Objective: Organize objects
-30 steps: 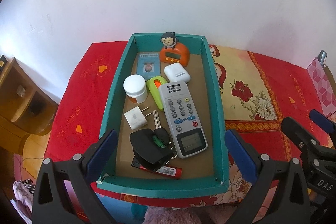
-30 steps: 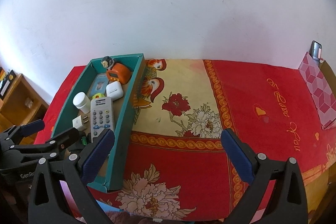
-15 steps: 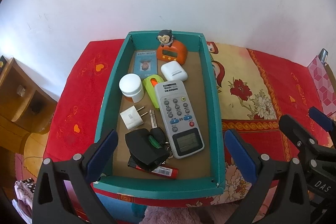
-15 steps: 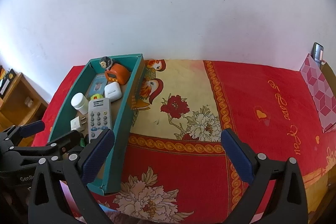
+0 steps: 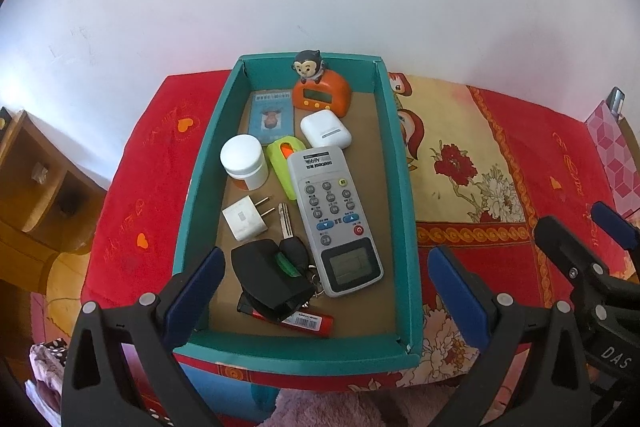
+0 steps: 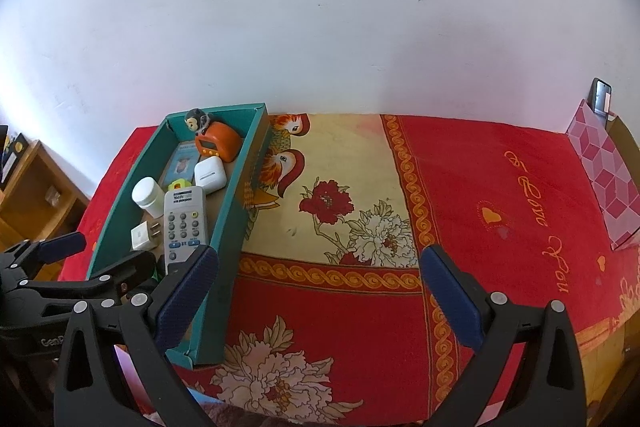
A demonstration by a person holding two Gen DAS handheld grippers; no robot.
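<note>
Gaping wide and empty, the left hand-held gripper (image 5: 322, 285) hangs at lower centre over a teal cardboard tray (image 5: 404, 187) holding a grey remote control (image 5: 334, 219), white jar (image 5: 244, 163), orange monkey-topped clock (image 5: 322, 97) and black key pouch (image 5: 266, 277). Over the past second the view rose and pulled back. The right hand-held gripper (image 6: 318, 285), equally spread, faces bare red floral cloth (image 6: 500, 227): everything lies gathered.

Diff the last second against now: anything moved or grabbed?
Left tongs rose slightly; the box now sits lower in their view. Right tongs drifted a little too. Nothing grabbed or released: both tongs open and empty. Remote, keys and the rest unmoved in the box.
</note>
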